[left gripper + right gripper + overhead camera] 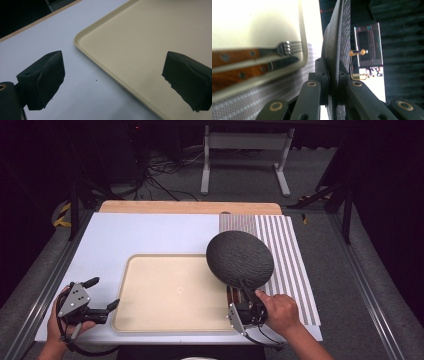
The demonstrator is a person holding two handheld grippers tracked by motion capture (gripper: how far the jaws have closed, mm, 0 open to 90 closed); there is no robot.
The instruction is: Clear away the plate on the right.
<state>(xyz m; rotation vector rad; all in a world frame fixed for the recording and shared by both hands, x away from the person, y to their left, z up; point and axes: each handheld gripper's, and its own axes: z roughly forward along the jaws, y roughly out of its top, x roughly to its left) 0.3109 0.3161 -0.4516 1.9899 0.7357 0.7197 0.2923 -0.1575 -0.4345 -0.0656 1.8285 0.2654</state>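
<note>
At the left side of the counter, the left gripper rests just beside the left edge of the beige tray. Its jaws stand wide apart and hold nothing; in the left gripper view one jaw is over the white surface and the other over the tray, and both jaws are cut off by the bottom border. The hand that holds it is partly cut off at the bottom of the high view.

In the middle, the tray looks bare in the high view.

More to the right, the right gripper is closed on the rim of a dark round plate, which is lifted and tilted above the right end of the tray and the striped mat. The plate hides the right edge of the tray. In the right gripper view the plate appears edge-on between the pads, and a fork and a knife with wooden handles lie on the tray, blurred and cut off at the left.
</note>
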